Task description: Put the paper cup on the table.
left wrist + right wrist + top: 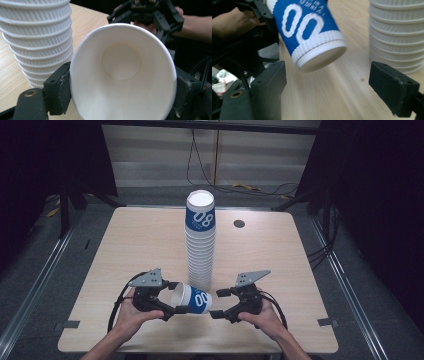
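Here the cup [192, 298] lies level, mouth leftward, clamped in the left gripper [172, 297]; right gripper [216, 303] gapes.

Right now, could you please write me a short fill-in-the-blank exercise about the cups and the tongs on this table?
1. The left tongs grip a single cup lying on its ____.
2. The right tongs stand ____, their pads clear of that cup.
3. The tall stack of cups stands ____ the two tongs on the table.
4. The large numerals on the cups are printed on a ____ band.

Missing words: side; open; behind; blue
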Available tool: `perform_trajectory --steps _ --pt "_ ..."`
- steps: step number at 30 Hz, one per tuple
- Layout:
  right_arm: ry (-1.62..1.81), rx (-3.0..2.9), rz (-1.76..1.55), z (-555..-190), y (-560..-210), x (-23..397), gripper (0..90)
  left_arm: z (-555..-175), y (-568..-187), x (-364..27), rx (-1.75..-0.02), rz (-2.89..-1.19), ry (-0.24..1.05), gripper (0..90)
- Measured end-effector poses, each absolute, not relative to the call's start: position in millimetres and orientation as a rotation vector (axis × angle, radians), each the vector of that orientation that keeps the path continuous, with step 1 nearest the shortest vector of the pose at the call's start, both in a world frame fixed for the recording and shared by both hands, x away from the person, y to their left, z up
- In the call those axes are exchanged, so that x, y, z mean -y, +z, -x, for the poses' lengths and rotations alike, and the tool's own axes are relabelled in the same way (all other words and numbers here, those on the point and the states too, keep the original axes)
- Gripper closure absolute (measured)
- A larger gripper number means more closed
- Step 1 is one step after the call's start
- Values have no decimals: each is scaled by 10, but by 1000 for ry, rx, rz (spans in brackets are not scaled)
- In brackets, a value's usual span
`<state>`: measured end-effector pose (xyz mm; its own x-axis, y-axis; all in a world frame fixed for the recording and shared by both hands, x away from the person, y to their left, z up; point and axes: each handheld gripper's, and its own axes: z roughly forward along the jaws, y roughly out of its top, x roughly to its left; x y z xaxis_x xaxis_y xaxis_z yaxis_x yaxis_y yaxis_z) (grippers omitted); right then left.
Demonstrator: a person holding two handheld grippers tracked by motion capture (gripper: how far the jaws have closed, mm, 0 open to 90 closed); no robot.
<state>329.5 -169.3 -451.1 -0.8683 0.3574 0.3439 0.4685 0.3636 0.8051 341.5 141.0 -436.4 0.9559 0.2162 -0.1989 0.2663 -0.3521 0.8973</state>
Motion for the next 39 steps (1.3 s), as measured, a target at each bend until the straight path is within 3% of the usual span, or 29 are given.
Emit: perform_trajectory --steps 28,39 --pt "-1573 2505 895 -3413 -4510 1881 177 -3642 -4265 -1774 -527 -2064 6 191" --pt "-1584 2525 926 -3372 -4467 1913 178 -3701 -4231 -2029 -668 -2059 127 183"
